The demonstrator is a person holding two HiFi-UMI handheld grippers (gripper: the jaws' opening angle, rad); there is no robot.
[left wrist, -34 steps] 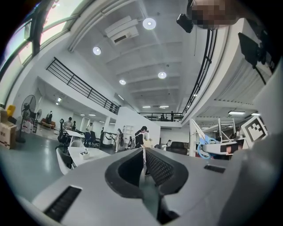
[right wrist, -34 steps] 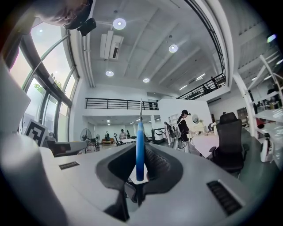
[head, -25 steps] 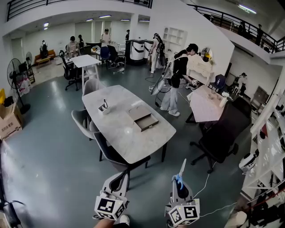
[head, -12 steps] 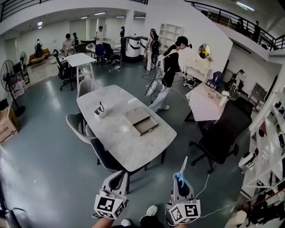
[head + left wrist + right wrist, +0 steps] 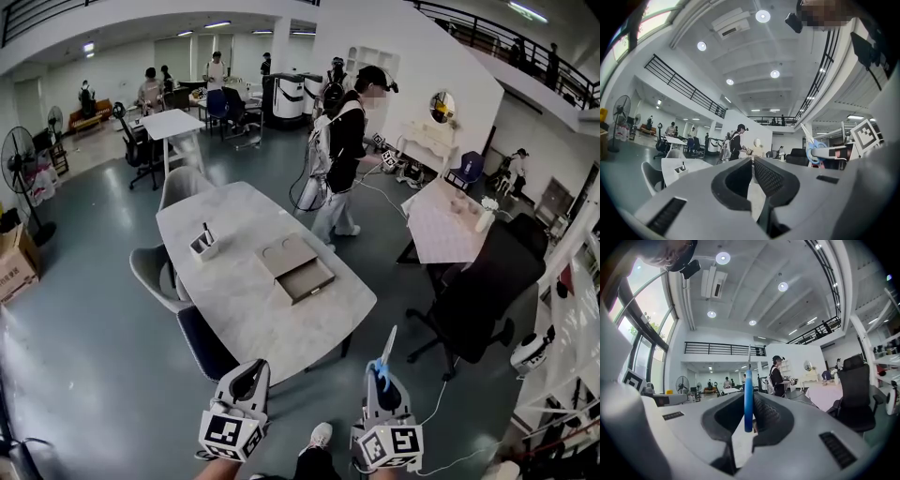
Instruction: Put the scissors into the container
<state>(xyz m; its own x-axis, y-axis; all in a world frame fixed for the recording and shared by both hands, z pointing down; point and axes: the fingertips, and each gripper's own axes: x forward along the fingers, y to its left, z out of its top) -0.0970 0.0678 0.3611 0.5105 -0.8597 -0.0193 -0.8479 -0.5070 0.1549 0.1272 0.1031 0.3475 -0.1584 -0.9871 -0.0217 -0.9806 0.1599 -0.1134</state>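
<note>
My right gripper (image 5: 382, 373) is shut on blue-handled scissors (image 5: 385, 349), whose blade points up and forward. In the right gripper view the blue handle (image 5: 748, 385) stands on edge between the jaws of that gripper (image 5: 749, 403). My left gripper (image 5: 255, 367) hangs beside it with its jaws together and nothing in them, as the left gripper view (image 5: 753, 161) also shows. A small white container (image 5: 202, 246) with pens stands on the left side of the white table (image 5: 234, 314), well ahead of both grippers. The same container (image 5: 680, 169) appears in the left gripper view.
A flat open box (image 5: 296, 270) lies mid-table. Grey chairs (image 5: 153, 272) line the table's left side. A black office chair (image 5: 480, 298) stands to the right. A person with a backpack (image 5: 339, 155) walks past the table's far end. A cable (image 5: 441, 394) runs across the floor.
Both grippers and the view have moved forward toward the table, which now sits nearer. The person with the backpack has walked leftward. The scissors stay gripped as before.
</note>
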